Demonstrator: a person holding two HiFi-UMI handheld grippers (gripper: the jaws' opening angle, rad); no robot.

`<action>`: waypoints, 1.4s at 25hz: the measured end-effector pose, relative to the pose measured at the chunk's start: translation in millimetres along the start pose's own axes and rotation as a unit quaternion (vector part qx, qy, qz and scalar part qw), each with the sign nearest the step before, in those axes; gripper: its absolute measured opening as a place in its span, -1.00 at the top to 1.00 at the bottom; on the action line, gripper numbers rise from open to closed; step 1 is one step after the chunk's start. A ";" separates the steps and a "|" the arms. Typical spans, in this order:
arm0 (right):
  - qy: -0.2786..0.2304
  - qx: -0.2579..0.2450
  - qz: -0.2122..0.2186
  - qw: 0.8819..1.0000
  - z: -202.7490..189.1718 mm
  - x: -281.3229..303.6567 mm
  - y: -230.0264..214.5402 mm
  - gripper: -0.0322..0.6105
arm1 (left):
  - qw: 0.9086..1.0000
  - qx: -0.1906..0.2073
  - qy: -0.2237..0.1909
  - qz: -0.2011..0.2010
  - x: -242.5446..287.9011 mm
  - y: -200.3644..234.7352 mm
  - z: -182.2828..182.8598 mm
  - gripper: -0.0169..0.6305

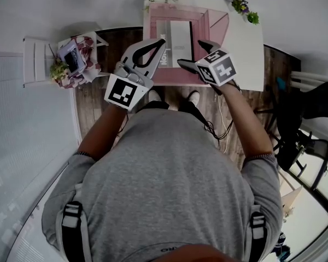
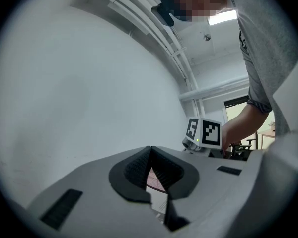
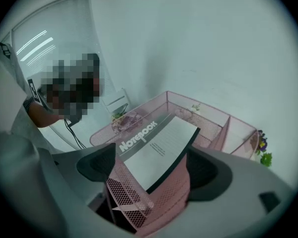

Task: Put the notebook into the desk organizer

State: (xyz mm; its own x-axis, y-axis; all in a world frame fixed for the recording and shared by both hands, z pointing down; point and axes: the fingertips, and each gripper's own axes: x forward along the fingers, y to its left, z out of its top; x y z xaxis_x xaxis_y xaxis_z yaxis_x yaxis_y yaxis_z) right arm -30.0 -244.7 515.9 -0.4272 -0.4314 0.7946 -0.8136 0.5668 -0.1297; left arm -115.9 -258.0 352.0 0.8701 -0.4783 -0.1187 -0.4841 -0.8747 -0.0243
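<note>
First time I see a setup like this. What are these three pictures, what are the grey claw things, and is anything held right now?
No robot: a person holds a two-jaw gripper in each hand. The head view looks down from a camera on the person's head; the two gripper views come from cameras riding on each gripper, looking along its jaws. On the white desk stands a pink mesh desk organizer, and the notebook lies inside it. The right gripper hangs open over it, its jaws wide apart, pressing on nothing. The left gripper is shut and empty. The marker cubes are parts of the grippers.
</note>
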 end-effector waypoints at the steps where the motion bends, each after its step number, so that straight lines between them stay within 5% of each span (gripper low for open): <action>1: -0.011 0.002 0.002 1.000 2.5 -3.8 1.4 -0.54 | 1.000 -0.002 0.002 -0.001 0.9 -0.7 -1.6 0.89; 7: -0.103 -0.020 -0.009 0.994 25.5 -37.3 7.1 -0.39 | 1.000 0.000 0.009 -0.002 5.5 -8.9 -3.8 0.89; 12: -0.191 -0.002 0.011 0.981 33.8 -69.5 8.6 -0.04 | 1.000 0.012 0.015 0.007 5.4 -21.5 -1.7 0.89; 19: -0.299 -0.067 0.017 0.952 31.3 -122.2 31.5 0.84 | 0.999 0.014 0.014 0.032 -1.2 -49.5 10.8 0.89; 27: -0.401 -0.078 -0.016 0.913 25.9 -174.3 47.8 0.88 | 0.999 0.004 0.011 0.041 -10.0 -86.9 19.0 0.89; 35: -0.418 -0.103 -0.029 0.902 12.9 -192.1 68.3 0.88 | 0.999 0.008 0.008 0.046 -14.3 -112.5 27.3 0.89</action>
State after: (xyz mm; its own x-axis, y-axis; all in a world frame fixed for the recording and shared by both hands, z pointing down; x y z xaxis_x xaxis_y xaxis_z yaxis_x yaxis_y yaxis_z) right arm -8.6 -132.2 346.8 -0.6050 -0.7939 0.0608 -0.7899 0.6081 0.0793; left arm -76.5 -150.6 329.3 0.8229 -0.5583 -0.1053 -0.5638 -0.8254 -0.0294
